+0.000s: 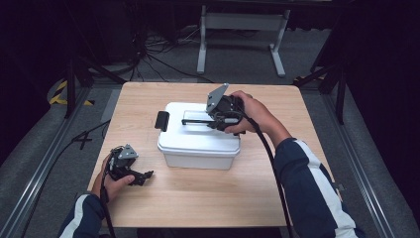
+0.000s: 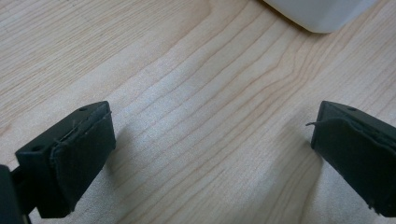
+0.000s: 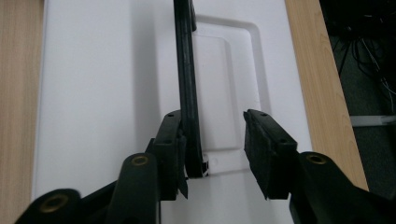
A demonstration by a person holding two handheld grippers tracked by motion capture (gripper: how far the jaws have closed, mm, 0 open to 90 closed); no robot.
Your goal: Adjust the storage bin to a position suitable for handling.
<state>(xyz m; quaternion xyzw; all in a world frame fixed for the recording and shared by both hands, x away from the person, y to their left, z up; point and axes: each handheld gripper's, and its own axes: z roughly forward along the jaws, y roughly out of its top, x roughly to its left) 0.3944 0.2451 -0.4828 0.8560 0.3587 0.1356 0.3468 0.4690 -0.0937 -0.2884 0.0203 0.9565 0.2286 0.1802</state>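
So far the white box sits shut near the middle of the table, its lid on, and the work in hand looks like getting hold of the black handle on top of that lid. That handle stands raised on edge out of the recessed panel in the lid. Its long axis runs along the length of the box, from the end nearest the person's right hand toward the black latch at the far end.

The right gripper hovers over the lid at the near end of the handle. Its jaws are partly open: one pad lies against the side of the handle, the other stands clear of it with white lid showing between. It has not clamped anything yet. My guess is the closing squeeze comes next, then a lift; neither is done.

The left gripper rests low on the table, just in front of the box's front left corner, jaws wide apart and holding nothing, only bare wood between them. It seems to be waiting its turn, perhaps for the latch.
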